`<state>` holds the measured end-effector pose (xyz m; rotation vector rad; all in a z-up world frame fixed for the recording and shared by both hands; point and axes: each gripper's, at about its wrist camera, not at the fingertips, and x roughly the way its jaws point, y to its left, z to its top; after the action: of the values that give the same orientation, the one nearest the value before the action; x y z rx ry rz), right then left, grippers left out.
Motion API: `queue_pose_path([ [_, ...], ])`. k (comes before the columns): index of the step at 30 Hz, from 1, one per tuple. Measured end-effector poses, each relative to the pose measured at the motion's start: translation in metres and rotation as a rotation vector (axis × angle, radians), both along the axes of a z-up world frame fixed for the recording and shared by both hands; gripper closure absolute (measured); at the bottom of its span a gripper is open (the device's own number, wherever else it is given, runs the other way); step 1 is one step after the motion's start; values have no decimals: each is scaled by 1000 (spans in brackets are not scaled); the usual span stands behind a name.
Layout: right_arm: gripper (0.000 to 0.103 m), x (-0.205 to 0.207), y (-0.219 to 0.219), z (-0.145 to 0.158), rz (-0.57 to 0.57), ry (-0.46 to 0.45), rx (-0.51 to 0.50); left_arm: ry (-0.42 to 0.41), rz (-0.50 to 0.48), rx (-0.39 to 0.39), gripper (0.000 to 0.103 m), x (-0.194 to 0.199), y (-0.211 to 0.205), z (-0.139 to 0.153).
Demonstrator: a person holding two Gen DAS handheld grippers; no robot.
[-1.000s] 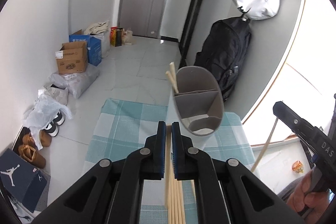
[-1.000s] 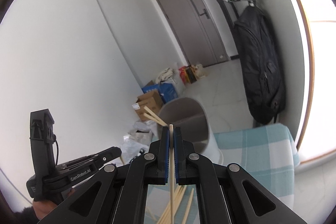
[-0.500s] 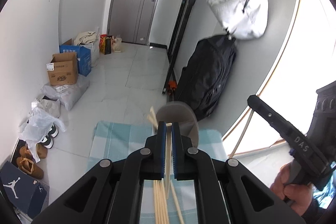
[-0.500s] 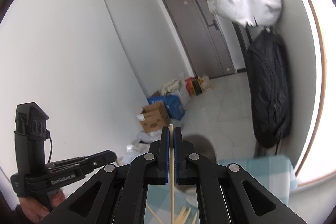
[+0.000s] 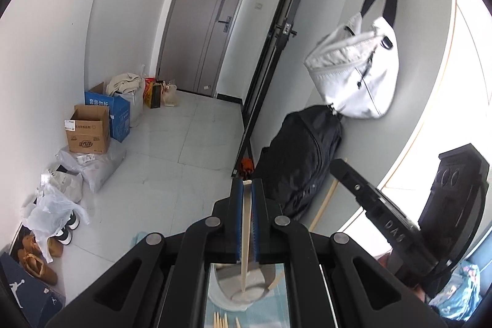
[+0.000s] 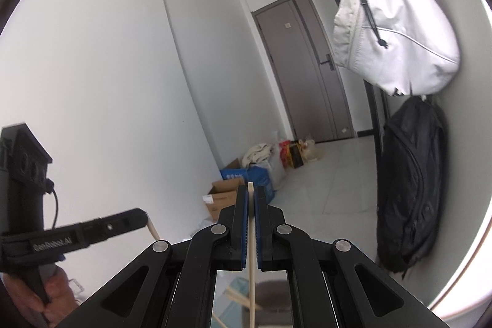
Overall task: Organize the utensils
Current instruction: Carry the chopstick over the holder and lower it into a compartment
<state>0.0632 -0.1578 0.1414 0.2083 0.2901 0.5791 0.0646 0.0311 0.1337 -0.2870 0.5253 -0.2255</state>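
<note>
Because each stick must drop in end first, you hold both nearly straight up. Your left tongs (image 5: 245, 185) are squeezed on one chopstick (image 5: 245, 239), its low end in the gray holder (image 5: 233, 295). Your right tongs (image 6: 251, 192) pinch another chopstick (image 6: 251, 260) above that holder (image 6: 273, 306).

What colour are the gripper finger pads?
Blue pads, clearest in the left wrist view, clamped on a pale chopstick.

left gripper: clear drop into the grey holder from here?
Probably yes. The left gripper grips a chopstick whose lower end already hangs over the grey holder; nothing visible sits between them.
</note>
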Motion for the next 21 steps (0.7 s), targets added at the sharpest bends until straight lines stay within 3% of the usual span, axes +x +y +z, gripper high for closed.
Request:
queue_pose_path([
  [8,100,37,22,-5,20,-19,-68,16,34,-37,102,35,10,-10],
  [21,100,71,37,-51,26,17,-67,71,36,-20,102,58,7,-48],
])
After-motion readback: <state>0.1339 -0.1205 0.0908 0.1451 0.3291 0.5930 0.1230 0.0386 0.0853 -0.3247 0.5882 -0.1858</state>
